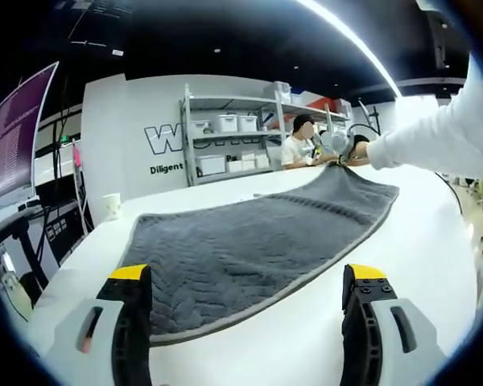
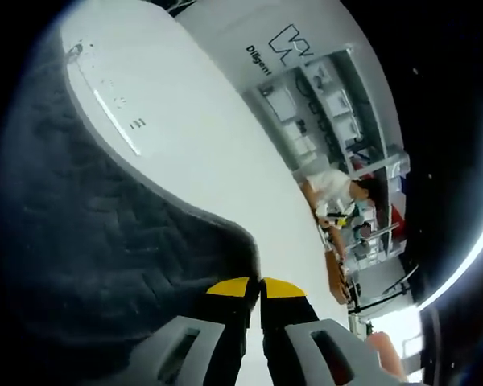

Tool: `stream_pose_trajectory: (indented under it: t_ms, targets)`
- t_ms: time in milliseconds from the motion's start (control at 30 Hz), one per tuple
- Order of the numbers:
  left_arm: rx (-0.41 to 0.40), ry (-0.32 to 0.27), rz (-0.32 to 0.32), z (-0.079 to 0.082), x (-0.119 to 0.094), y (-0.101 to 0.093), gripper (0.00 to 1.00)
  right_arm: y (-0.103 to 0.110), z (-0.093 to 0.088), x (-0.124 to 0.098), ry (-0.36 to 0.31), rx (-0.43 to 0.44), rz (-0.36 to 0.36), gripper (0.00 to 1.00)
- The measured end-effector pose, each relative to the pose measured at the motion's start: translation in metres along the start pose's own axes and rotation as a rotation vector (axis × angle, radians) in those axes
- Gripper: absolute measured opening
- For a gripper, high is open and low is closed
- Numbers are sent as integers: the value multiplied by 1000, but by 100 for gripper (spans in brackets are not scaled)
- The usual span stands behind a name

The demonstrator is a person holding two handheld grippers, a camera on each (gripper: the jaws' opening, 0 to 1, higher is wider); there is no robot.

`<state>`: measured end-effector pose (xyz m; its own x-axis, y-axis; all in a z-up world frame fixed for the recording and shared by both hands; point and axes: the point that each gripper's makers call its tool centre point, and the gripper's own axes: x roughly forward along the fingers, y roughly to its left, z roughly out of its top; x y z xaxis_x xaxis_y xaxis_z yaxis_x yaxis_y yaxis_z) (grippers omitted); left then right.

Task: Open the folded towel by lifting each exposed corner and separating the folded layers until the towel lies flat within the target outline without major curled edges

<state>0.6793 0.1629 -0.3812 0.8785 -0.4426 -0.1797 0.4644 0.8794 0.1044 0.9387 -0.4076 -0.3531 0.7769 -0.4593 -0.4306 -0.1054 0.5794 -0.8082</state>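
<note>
The right gripper [image 2: 253,283] is pinching, apparently, a corner of the towel [image 1: 249,241], whose length is running away from the wide-open, empty left gripper [image 1: 245,277].

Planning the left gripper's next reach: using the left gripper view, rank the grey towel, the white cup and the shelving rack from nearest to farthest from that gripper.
1. Grey towel: its near edge lies between the open jaws of the left gripper.
2. White cup: far left on the table.
3. Shelving rack: against the back wall, beyond the table.

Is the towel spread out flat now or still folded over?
Mostly spread: the towel lies open across the table. Its far corner is lifted, pinched in the right tongs. Hidden folds: cannot tell.
</note>
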Motion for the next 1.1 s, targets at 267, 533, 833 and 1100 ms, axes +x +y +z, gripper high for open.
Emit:
stream_pose_trajectory:
  t_ms: [267,533,833,1100]
  targets:
    - [9,6,-7,-1,1,-2,98,-11,-19,-7,0,172,47,23]
    - [15,3,0,0,1,-1,98,-26,-27,-52,-113,313,90,31]
    - [-1,-66,-10,12,-4,-3,99,-5,-24,-152,-308,423,201,43]
    - [3,-71,4,13,-4,-1,99,60,-34,-252,-420,574,347,62]
